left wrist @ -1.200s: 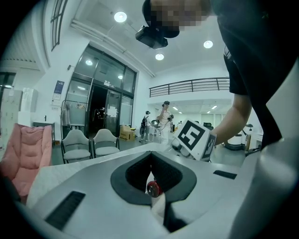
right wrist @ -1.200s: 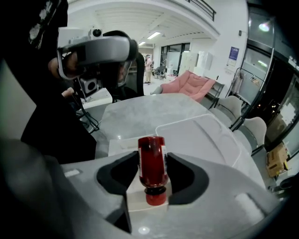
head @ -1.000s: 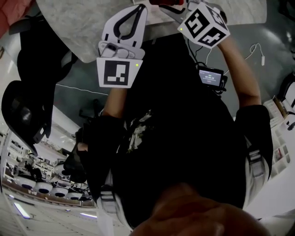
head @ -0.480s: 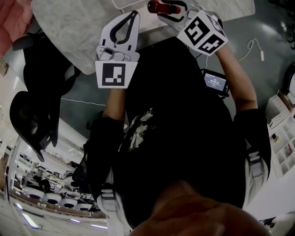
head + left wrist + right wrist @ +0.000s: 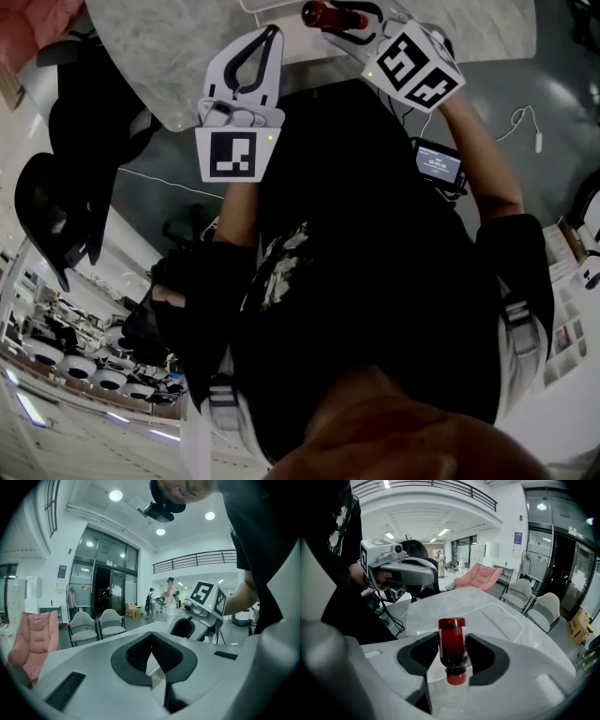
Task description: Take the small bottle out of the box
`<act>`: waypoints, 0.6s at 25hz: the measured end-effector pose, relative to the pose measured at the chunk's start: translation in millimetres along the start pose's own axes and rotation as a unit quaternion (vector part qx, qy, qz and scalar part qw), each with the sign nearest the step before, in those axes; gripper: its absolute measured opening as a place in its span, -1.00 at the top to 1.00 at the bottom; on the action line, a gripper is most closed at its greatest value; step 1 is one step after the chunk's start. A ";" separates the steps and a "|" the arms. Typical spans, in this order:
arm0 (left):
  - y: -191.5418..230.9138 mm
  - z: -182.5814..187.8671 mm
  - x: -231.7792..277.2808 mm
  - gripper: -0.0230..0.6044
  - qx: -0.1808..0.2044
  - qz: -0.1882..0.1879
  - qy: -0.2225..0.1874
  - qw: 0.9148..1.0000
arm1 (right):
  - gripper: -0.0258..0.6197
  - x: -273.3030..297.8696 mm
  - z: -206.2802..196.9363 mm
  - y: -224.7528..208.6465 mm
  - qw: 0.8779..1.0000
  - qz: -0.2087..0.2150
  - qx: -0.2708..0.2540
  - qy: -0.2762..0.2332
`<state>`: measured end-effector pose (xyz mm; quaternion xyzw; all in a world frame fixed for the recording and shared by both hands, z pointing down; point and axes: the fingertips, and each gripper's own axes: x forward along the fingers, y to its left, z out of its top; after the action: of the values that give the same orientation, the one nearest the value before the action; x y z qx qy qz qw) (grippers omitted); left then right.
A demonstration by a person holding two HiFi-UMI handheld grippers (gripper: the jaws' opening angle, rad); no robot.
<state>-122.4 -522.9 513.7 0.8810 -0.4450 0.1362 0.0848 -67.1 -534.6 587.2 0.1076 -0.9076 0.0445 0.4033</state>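
- Head view: left gripper (image 5: 272, 33) and right gripper (image 5: 345, 16) are both held out over the edge of the grey marbled table (image 5: 159, 42).
- Right gripper carries the small bottle (image 5: 319, 14), which lies roughly level above the table near the top edge of the frame. Bottle body is red.
- Left gripper's jaw tips look drawn together, with nothing in them.
- Left gripper view: the dark pads (image 5: 136, 656) meet at their tips, so the left gripper (image 5: 151, 637) is closed and empty.
- The right gripper (image 5: 187, 627) shows beyond, to the right, with its marker cube (image 5: 208, 597) on top.
- Right gripper view: the jaws of the right gripper (image 5: 452, 641) press on either side of the small bottle (image 5: 452, 653); a firm hold.
- The red cap points toward the camera and the base points away. Contents look dark red; the fill level is not readable.
- The bottle is outside the box, raised over the table (image 5: 436, 604).
- The clear box (image 5: 504, 616) sits on the table beyond the bottle. It is shallow and transparent, and the table surface shows through it.
- The left gripper (image 5: 401, 571) hangs to the left, apart from the box.
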 end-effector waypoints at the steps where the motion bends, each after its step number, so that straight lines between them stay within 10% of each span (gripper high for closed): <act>1: -0.8 -2.0 0.0 0.88 -0.003 0.006 0.006 1.000 | 0.34 -0.1 0.1 0.6 1.000 0.006 -0.003 -0.002; 15: -8.4 5.9 8.5 0.88 -0.006 0.072 0.015 0.997 | 0.34 -33.0 13.8 -4.6 0.997 0.018 0.009 -0.075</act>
<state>-109.9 -526.0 510.6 0.8442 -0.5064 0.1527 0.0870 -54.5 -536.1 553.5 0.0979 -0.9366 0.0516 0.3324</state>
